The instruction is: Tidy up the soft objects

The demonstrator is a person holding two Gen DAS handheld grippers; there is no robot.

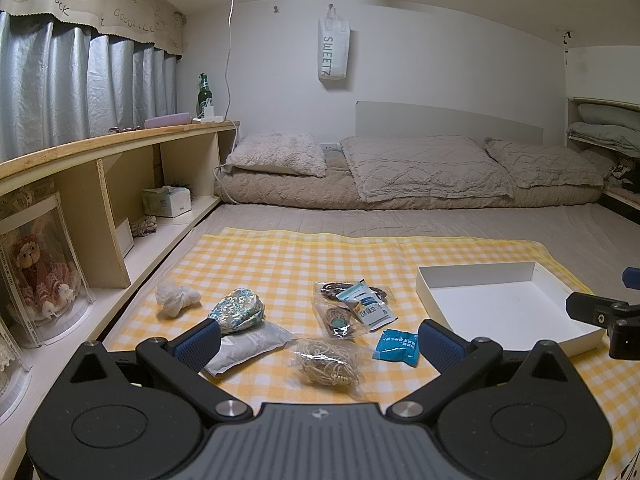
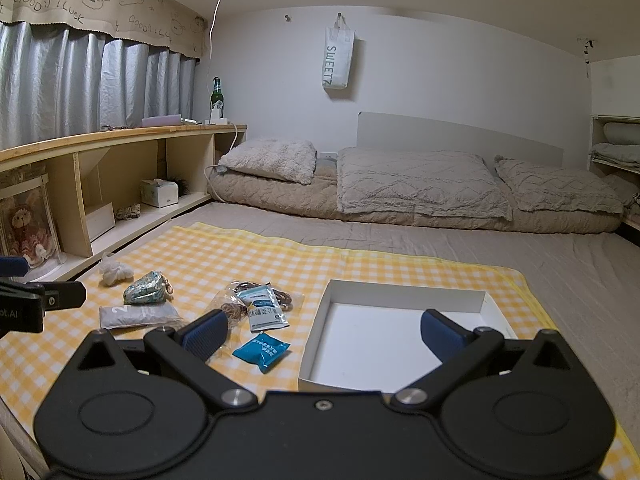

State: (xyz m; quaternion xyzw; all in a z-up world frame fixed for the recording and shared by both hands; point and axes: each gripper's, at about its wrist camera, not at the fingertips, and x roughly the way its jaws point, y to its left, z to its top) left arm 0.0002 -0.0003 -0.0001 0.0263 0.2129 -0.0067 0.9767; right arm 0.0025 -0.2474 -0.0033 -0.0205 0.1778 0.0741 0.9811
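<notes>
Yellow checked cloth point(image 1: 280, 256) on the bed has all my soft stuff scattered on it: white knotted rag point(image 1: 176, 298), floral pouch point(image 1: 238, 310), grey pack point(image 1: 248, 346), bagged twine point(image 1: 326, 362), blue sachet point(image 1: 396, 346). White box point(image 2: 400, 300) sits just right of the pile, nothing in it. My left gripper point(image 1: 320, 340) and right gripper point(image 2: 324, 330) both hover spread wide, 2 fingers each gripping nothing.

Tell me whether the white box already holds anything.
No: the shallow white cardboard box on the yellow checked cloth shows only its bare white floor.
</notes>
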